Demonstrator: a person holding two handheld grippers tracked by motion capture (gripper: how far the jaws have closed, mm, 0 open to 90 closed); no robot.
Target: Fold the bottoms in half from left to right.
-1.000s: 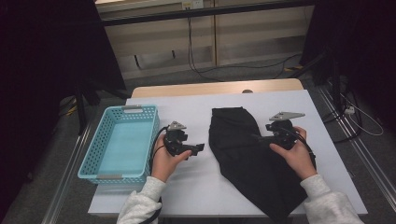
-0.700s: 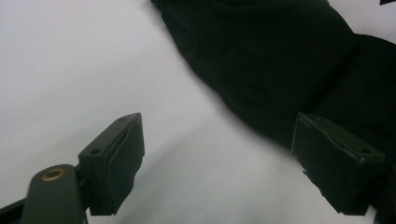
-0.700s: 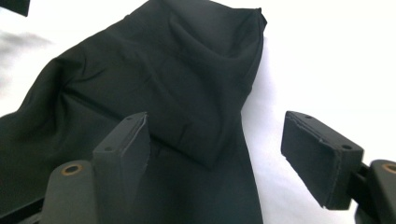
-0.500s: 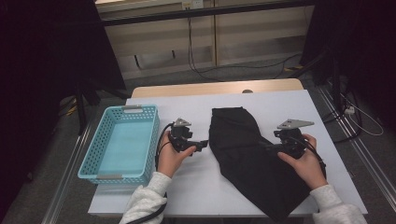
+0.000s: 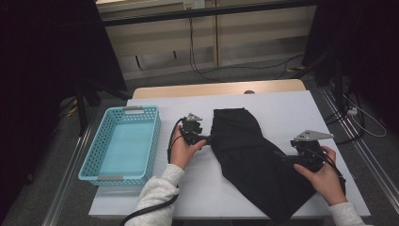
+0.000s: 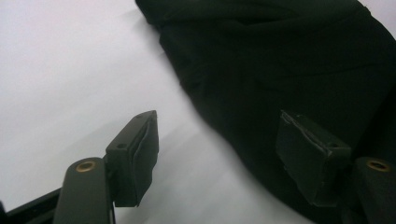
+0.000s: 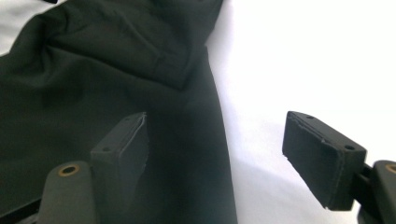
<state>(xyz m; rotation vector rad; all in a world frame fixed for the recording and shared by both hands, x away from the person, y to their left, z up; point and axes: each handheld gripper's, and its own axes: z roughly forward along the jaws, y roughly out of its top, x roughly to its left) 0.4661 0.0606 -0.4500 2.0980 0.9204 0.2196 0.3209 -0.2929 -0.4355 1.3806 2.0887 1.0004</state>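
Black garment (image 5: 256, 160) lies flat and slightly rumpled, slanting across white table (image 5: 282, 106).

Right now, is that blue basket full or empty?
Empty. The high view looks straight into the blue basket and shows its bare pale floor; the black garment lies on the table beside it.

Dim and grainy in the high view, with the room's left and right edges lost in near-black and only the white table (image 5: 282, 113) catching soft overhead light. Faint shadow beneath the basket (image 5: 120, 146). Black cloth (image 5: 254, 155) reading as one flat dark mass, folds barely visible. Blown-out white tabletop in both gripper views, strongest at upper right of the right gripper view. Soft, smeared focus on cloth there; pads (image 6: 135, 158) sharper, throwing pale diffuse shadows.
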